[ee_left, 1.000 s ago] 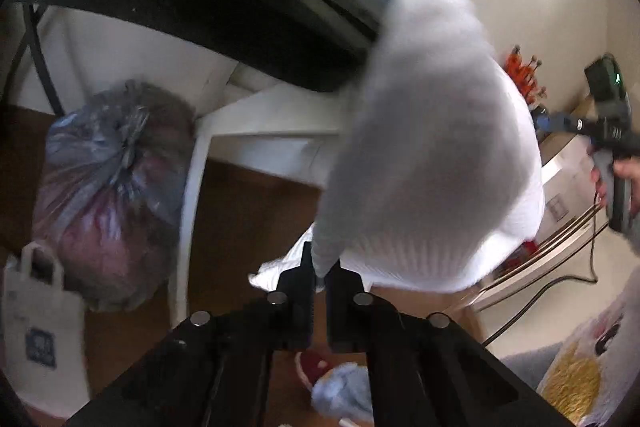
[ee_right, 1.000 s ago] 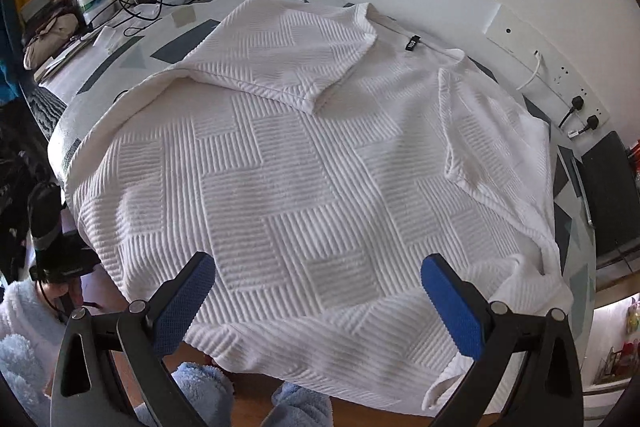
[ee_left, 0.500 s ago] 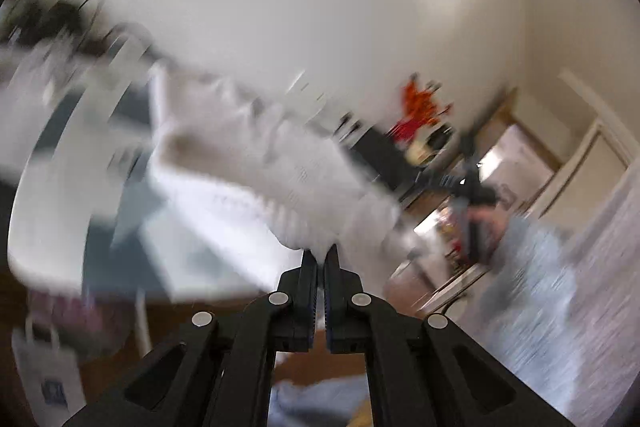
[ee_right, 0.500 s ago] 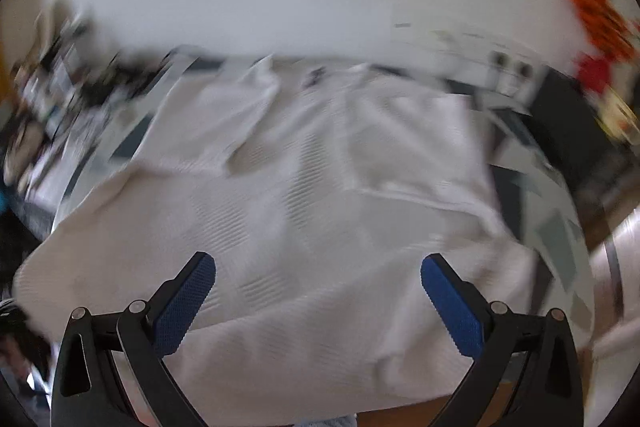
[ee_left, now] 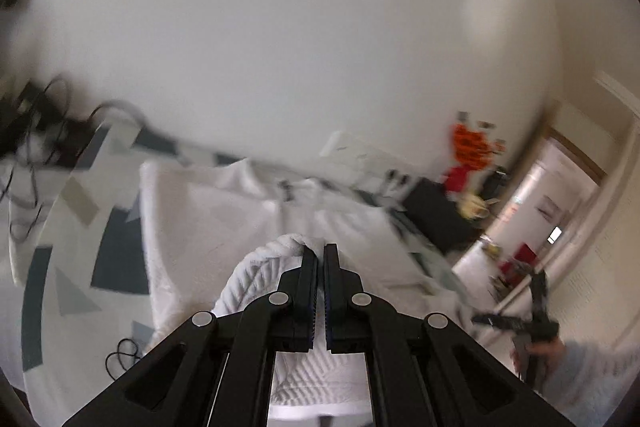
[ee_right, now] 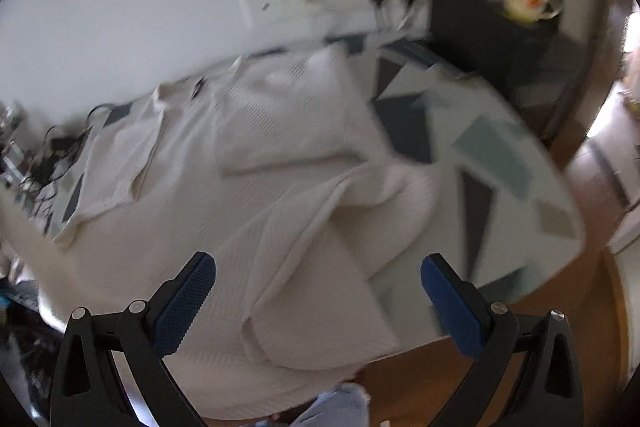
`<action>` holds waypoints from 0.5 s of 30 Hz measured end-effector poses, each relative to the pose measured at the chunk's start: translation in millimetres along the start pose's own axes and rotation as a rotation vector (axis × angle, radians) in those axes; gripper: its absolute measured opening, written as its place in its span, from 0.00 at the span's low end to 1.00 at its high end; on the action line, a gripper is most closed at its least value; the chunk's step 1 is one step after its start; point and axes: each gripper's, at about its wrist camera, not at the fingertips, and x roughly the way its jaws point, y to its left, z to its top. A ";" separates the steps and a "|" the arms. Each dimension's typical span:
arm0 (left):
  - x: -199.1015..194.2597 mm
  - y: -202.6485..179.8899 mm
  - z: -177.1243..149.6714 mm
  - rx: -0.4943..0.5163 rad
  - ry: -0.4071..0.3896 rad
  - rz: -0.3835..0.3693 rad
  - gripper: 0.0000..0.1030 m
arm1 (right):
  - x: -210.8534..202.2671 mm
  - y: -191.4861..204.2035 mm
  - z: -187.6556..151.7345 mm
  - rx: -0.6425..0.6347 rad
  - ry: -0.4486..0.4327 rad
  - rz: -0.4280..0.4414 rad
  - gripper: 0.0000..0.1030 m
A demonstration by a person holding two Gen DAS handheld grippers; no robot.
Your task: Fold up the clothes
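A white ribbed shirt (ee_right: 248, 187) is spread over a table (ee_right: 500, 155) with a grey-and-blue patterned cover. Only in the left wrist view is the left gripper (ee_left: 320, 259) seen, its fingers pinched on a bunched edge of the shirt raised above the table; the right gripper (ee_left: 532, 323) is also caught there, off the table's right end. In the right wrist view its blue-padded fingers (ee_right: 184, 299) are spread wide and empty above the shirt's near edge, where a fold is shown.
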 end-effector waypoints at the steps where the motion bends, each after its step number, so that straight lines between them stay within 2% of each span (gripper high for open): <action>1: 7.1 9.3 -2.6 -0.035 0.014 0.021 0.02 | 10.1 1.9 -2.7 0.001 0.018 0.032 0.95; 3: 18.9 26.1 -9.3 -0.101 0.041 0.060 0.02 | 33.1 5.4 -5.5 0.004 0.066 0.059 0.80; 6: 20.5 32.0 -24.9 -0.128 0.082 0.117 0.02 | 63.3 7.1 -8.6 0.011 0.133 0.059 0.69; 7: 19.8 32.2 -28.8 -0.132 0.090 0.138 0.02 | 72.1 5.8 -9.7 0.018 0.161 0.068 0.61; 8: 16.3 32.7 -31.1 -0.141 0.088 0.156 0.02 | 71.3 5.2 -8.2 0.007 0.159 0.063 0.36; 9: 11.5 33.4 -31.3 -0.156 0.076 0.167 0.02 | 69.0 4.8 -6.3 -0.008 0.151 0.055 0.05; 11: 1.9 34.8 -31.7 -0.185 0.054 0.189 0.02 | 49.5 -2.8 4.7 0.021 0.083 0.080 0.04; 15: -15.0 35.1 -21.7 -0.212 -0.006 0.244 0.02 | -14.3 -46.0 51.5 0.180 -0.168 0.110 0.04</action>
